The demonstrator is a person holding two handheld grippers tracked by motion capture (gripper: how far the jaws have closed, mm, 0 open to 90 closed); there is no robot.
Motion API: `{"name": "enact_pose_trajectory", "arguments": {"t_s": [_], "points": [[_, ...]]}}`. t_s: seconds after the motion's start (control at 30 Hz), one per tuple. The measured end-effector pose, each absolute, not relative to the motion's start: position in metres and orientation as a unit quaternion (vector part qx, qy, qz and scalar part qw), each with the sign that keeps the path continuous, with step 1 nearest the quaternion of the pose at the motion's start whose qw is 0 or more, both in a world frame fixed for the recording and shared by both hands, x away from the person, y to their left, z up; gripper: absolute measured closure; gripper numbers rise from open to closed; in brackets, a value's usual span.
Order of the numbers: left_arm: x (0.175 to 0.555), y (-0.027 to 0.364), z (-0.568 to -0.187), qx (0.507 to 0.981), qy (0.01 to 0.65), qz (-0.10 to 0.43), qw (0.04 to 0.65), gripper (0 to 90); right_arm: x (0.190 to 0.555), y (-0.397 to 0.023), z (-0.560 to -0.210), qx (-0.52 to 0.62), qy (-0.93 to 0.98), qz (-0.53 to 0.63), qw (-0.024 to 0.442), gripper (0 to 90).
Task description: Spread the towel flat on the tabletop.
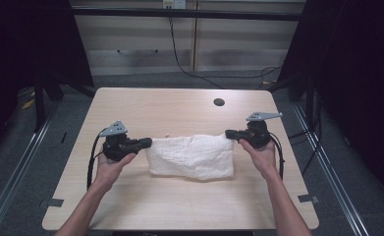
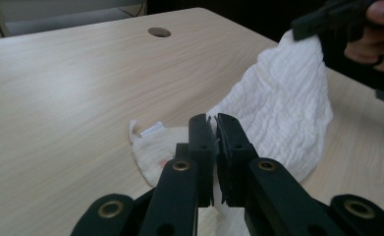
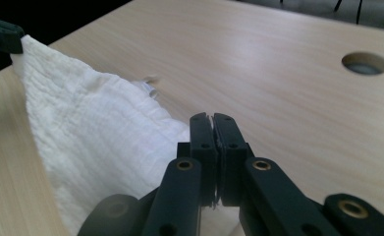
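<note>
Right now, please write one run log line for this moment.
left claw: shut on white cloth | right claw: shut on white cloth | cloth: stretched between both claws above table

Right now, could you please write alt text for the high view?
Two hand-held grippers, left gripper and right gripper, each pinch an upper corner of a white cloth stretched between them over a pale wooden table.

I see the cloth near the middle of the table, its lower edge draped on the top. My left gripper sits at the cloth's nine o'clock corner, my right gripper at its two o'clock corner. The table's hole lies at the cloth's one o'clock, well apart.
</note>
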State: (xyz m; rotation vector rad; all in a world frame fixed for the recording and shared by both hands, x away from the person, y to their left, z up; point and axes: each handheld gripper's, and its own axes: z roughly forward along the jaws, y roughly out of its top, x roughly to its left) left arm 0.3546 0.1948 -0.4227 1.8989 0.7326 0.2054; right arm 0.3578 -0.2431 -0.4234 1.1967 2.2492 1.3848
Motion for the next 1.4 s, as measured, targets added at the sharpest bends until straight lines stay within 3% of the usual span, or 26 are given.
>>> {"name": "enact_pose_trajectory", "arguments": {"t_s": [0.4, 0.53, 0.73, 1.23, 1.4], "points": [[0.383, 0.202, -0.373, 0.774, 0.314, 0.125, 0.536, 85.9, 0.372, -0.243, -0.362, 0.392, 0.742, 0.522, 0.151, 88.1], [0.389, 0.207, -0.353, 0.751, 0.317, 0.123, 0.567, 85.8, 0.379, -0.244, -0.345, 0.389, 0.73, 0.545, 0.138, 88.1], [0.4, 0.202, -0.33, 0.738, 0.309, 0.136, 0.584, 85.9, 0.388, -0.246, -0.311, 0.382, 0.725, 0.551, 0.156, 88.1], [0.433, 0.203, -0.298, 0.713, 0.325, 0.147, 0.604, 86.0, 0.418, -0.239, -0.263, 0.378, 0.736, 0.528, 0.193, 88.1], [0.434, 0.205, -0.305, 0.718, 0.325, 0.145, 0.597, 86.0, 0.42, -0.237, -0.266, 0.377, 0.738, 0.526, 0.191, 88.1]]}}
